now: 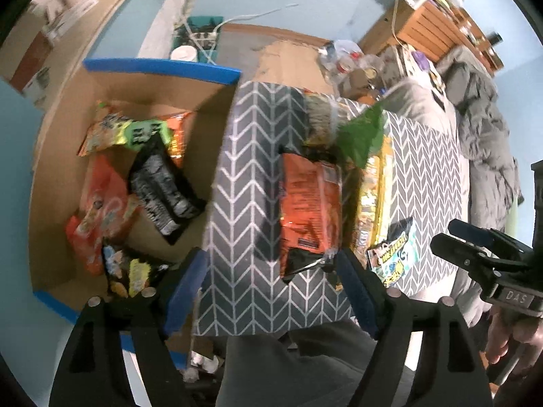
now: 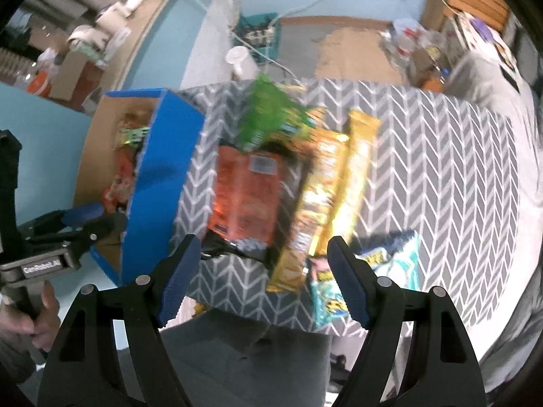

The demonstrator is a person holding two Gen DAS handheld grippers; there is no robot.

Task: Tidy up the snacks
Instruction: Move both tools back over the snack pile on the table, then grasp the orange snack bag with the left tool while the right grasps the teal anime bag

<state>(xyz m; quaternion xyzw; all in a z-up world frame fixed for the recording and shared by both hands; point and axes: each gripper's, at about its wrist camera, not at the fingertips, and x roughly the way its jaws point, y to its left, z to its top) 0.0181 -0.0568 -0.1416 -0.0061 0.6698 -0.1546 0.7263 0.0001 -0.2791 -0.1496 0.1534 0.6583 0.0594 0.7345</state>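
Blur is hiding the print on the orange snack bag (image 1: 310,203), which is lying on the patterned table (image 1: 251,156) just ahead of both spread, empty claws: left claw (image 1: 271,291), right claw (image 2: 263,278).

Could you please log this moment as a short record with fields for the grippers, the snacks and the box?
left gripper: open, holds nothing, above the near end of the orange bag
right gripper: open, holds nothing
orange bag: flat on the chevron cloth
green bag: behind the orange bag
yellow packs: beside the orange bag, on its right
light blue pack: at the cloth's near edge
cardboard box: blue-edged, left of the cloth, already holds several snack bags
black bag: inside the box
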